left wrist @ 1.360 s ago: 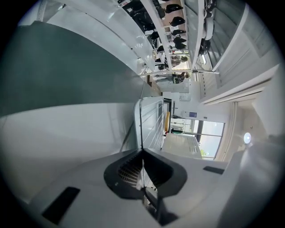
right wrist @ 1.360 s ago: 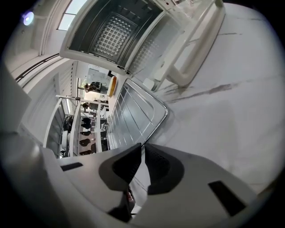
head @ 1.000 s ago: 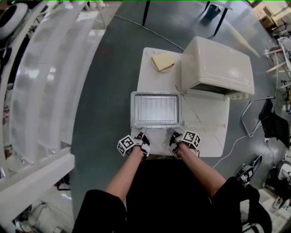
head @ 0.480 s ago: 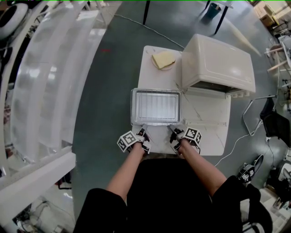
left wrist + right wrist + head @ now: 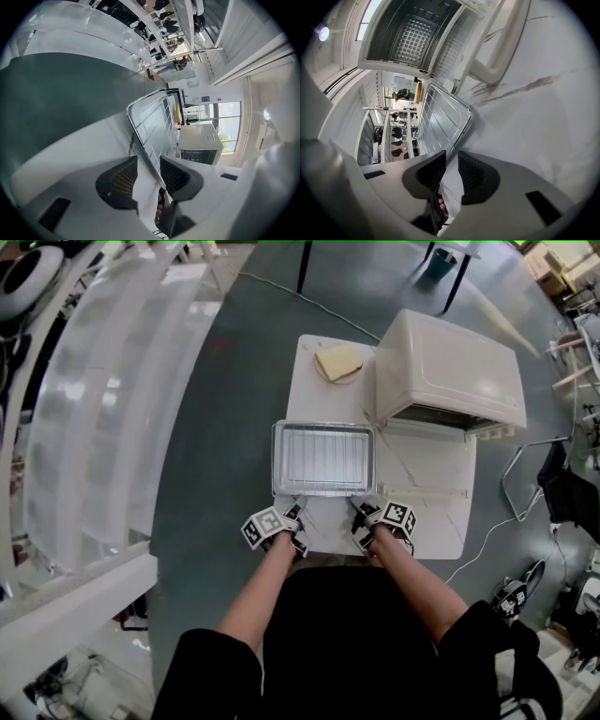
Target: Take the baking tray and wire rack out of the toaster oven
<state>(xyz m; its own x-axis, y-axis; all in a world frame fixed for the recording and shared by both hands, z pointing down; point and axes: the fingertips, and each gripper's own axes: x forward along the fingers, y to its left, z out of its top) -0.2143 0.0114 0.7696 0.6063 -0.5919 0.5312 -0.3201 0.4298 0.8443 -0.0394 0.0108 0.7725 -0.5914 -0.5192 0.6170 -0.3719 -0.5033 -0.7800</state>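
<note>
The baking tray [image 5: 322, 493], wire rack [image 5: 323, 456] inside, lies at the worktop's [image 5: 422, 512] left edge; the left tool [image 5: 292, 514] and right tool [image 5: 361, 512] straddle its near rim. Both are opening, jaws spread off it.

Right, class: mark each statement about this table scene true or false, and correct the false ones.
1. The silver metal baking tray sits inside the cream toaster oven. False: it lies on the white table, left of the oven's door in the head view.
2. A wire rack lies in the tray. True.
3. The oven door is shut. False: it is folded down open.
4. A pale yellow flat piece lies at the table's far end. True.
5. The left gripper and right gripper are at the tray's near rim. True; their jaws are opening, with the rim between them.
</note>
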